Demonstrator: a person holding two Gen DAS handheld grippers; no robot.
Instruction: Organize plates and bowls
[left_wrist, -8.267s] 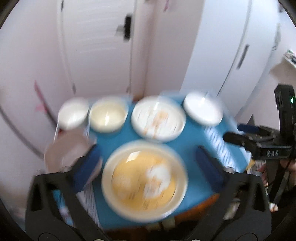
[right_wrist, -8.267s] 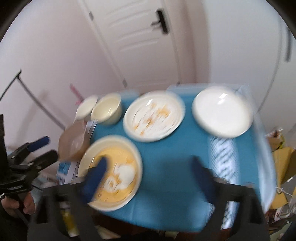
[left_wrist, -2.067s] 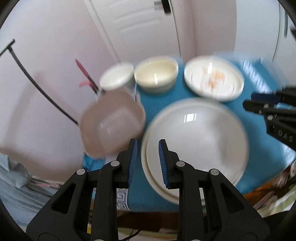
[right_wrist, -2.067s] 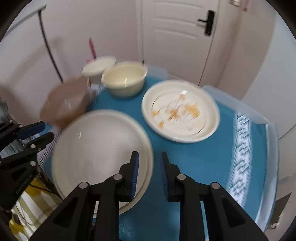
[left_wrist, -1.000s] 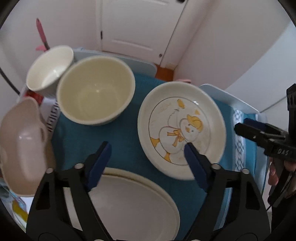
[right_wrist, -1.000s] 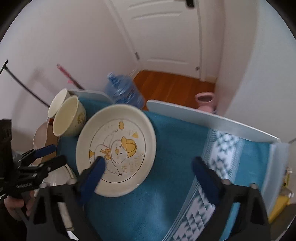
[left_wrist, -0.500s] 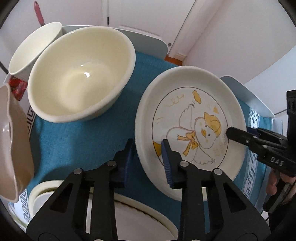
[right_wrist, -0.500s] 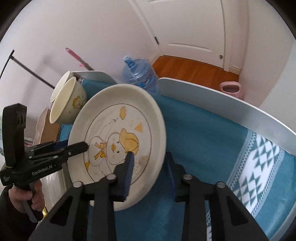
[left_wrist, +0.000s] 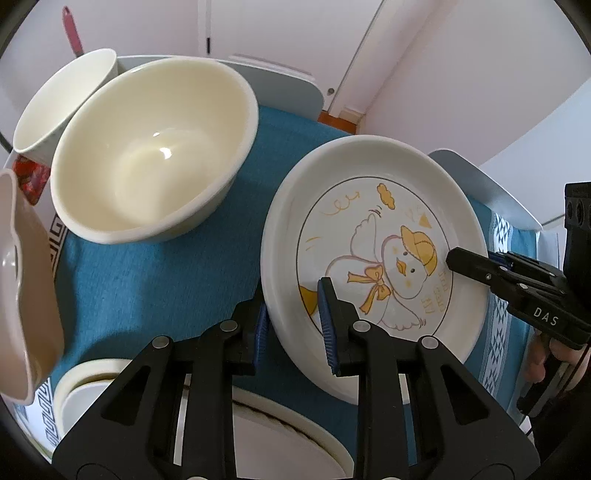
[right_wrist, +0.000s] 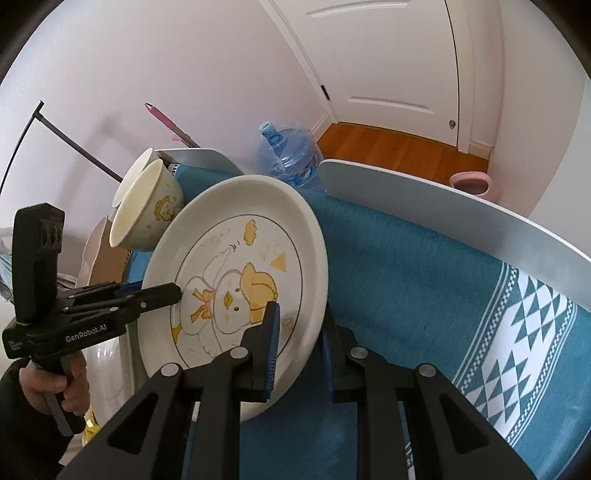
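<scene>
A white plate with a yellow duck drawing (left_wrist: 373, 258) is held tilted above the blue tablecloth (left_wrist: 147, 280). My left gripper (left_wrist: 293, 325) is shut on its left rim. My right gripper (right_wrist: 300, 341) is shut on its opposite rim, and the plate shows there too (right_wrist: 236, 280). The right gripper appears in the left wrist view (left_wrist: 517, 295), the left gripper in the right wrist view (right_wrist: 110, 302). A cream bowl (left_wrist: 155, 147) and a white cup (left_wrist: 62, 96) stand behind. Stacked white plates (left_wrist: 288, 435) lie below the left gripper.
A pinkish bowl (left_wrist: 22, 295) sits at the left table edge. A blue water jug (right_wrist: 288, 155) and a pink pot (right_wrist: 471, 182) stand on the wood floor beyond the table. The cloth's patterned end (right_wrist: 517, 332) lies to the right.
Both grippers closed on the duck plate's opposite rims and lifted it off the cloth, tilting it. Before that they had set a white plate onto the near stack.
</scene>
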